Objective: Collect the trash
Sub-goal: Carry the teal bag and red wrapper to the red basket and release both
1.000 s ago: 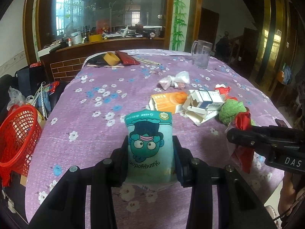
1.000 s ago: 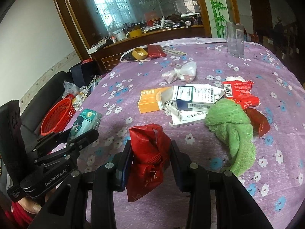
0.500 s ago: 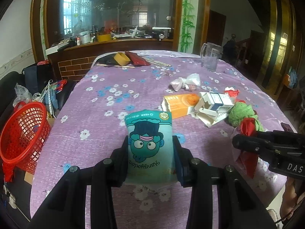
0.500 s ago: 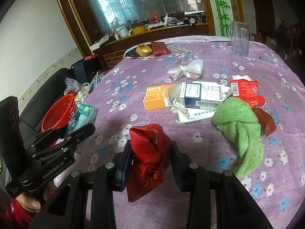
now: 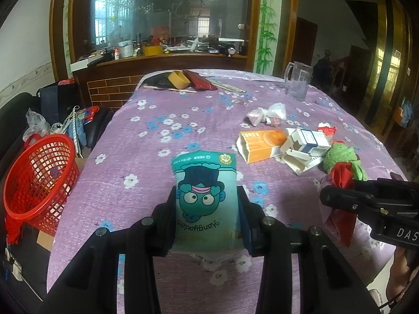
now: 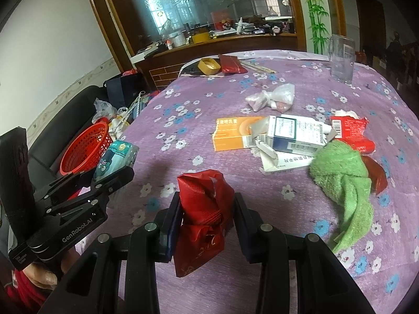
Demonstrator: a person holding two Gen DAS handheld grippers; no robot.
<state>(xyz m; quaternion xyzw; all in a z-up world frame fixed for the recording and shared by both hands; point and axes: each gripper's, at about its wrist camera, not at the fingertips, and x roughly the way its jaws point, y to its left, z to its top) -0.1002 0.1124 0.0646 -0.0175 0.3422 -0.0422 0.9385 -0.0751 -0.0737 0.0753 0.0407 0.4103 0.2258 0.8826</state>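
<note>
My left gripper point(image 5: 208, 209) is shut on a teal snack packet point(image 5: 205, 196) with a cartoon face, held above the purple flowered tablecloth point(image 5: 146, 162). My right gripper point(image 6: 207, 217) is shut on a crumpled red wrapper point(image 6: 203, 214), also above the cloth. The packet also shows in the right wrist view point(image 6: 115, 157), and the red wrapper in the left wrist view point(image 5: 340, 204). A red mesh basket point(image 5: 36, 180) stands off the table's left edge, also seen from the right wrist point(image 6: 83, 149).
On the table lie an orange box point(image 6: 233, 133), a white and blue box point(image 6: 298, 133), a green cloth point(image 6: 343, 180), red packaging point(image 6: 351, 130), a knotted plastic bag point(image 6: 272, 96) and a clear jug point(image 6: 341, 59). A yellow tape roll point(image 6: 208, 66) sits far back.
Both grippers have drawn back toward the table's near left side with their loads. The red basket now shows larger and closer at the left.
</note>
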